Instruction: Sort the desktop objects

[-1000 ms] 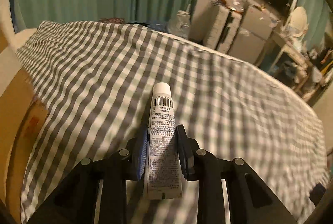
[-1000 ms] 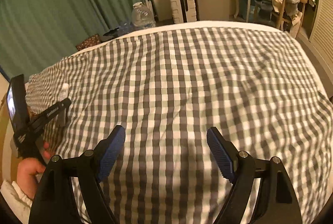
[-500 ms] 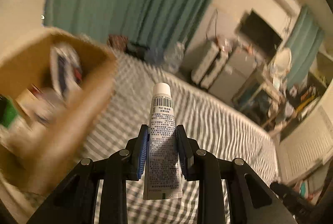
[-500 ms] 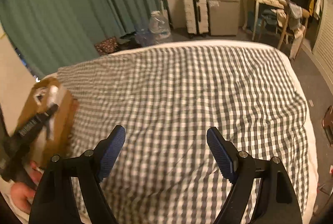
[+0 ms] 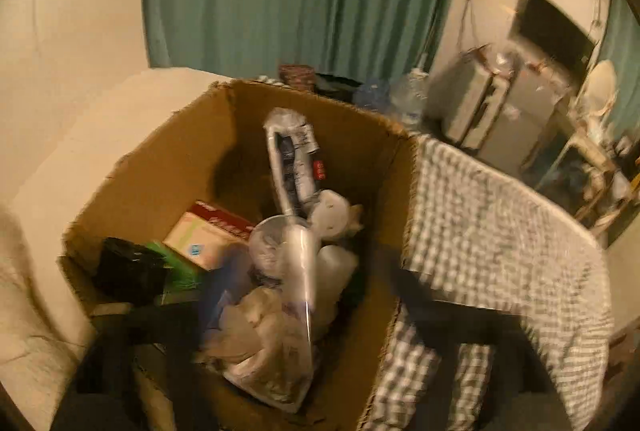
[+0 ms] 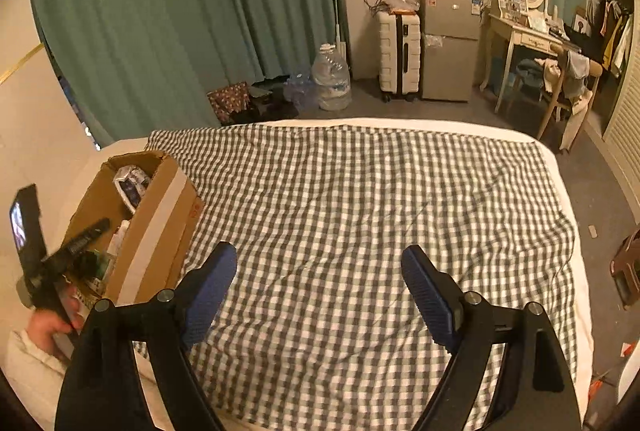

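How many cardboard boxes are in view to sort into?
1: the cardboard box sits beside the left edge of the checked blanket, with items inside. Others may be hidden outside both views.

A cardboard box [image 6: 160,215] sits at the left edge of the bed [image 6: 360,215], against the blanket [image 5: 492,231]. Packets, a carton [image 5: 204,235] and a tube [image 5: 298,263] lie jumbled inside it. Behind the bed stand a water jug [image 6: 331,79], suitcase [image 6: 399,57] and fridge [image 6: 450,47].

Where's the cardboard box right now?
The cardboard box sits at the left edge of the checked bedspread in the right wrist view, directly under the left gripper; the left wrist view looks straight into it.
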A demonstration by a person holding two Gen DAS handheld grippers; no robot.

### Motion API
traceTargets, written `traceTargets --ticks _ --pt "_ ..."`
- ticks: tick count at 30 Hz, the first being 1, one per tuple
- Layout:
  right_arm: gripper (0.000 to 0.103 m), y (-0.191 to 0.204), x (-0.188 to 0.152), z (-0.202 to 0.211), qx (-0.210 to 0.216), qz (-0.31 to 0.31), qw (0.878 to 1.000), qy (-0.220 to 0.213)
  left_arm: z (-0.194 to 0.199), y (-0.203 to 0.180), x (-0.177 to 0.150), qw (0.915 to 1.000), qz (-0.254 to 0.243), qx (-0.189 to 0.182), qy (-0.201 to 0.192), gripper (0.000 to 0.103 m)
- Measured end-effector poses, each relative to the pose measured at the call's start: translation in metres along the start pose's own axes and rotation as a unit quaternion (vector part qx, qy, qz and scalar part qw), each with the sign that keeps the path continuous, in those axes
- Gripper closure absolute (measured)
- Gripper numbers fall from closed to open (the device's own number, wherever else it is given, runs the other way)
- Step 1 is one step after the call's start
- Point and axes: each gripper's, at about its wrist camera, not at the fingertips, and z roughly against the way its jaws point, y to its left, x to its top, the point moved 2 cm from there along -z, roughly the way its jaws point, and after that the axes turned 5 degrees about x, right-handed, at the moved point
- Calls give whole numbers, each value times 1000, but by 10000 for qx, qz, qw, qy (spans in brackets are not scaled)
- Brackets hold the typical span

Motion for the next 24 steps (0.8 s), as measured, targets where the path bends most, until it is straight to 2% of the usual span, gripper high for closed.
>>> traceTargets --ticks 2,6,9,10,11,12,15,18,24 --pt "18 7 1 -5 -22 -13 10000 8 16 -4 1 9992 98 215 -337 0" --pt "18 20 8 -10 -75 45 9999 -100 52 -17 6 9983 231 220 -488 0" --pt "14 24 13 -15 -53 -71 9999 -140 83 -22 -11 9952 516 486 -676 0" --pt "12 26 12 -18 -26 -131 9998 -146 86 -26 -16 9949 509 341 -800 0" --pt "11 26 10 -20 -13 -140 9998 -155 86 -33 -24 9945 358 -15 -983 0" --pt "10 26 6 -21 -29 -141 9998 -169 82 -39 -30 9944 178 -198 -1019 0" --pt "6 24 -10 -32 -105 -184 9996 -169 69 -57 -37 9960 -399 -319 -735 0" --pt "1 19 -23 -51 -80 -426 9991 35 63 -70 -37 9948 -730 -305 -642 0" --pt "0 21 -38 -62 -153 -345 9992 154 64 -75 -35 9946 -801 -182 -630 0"
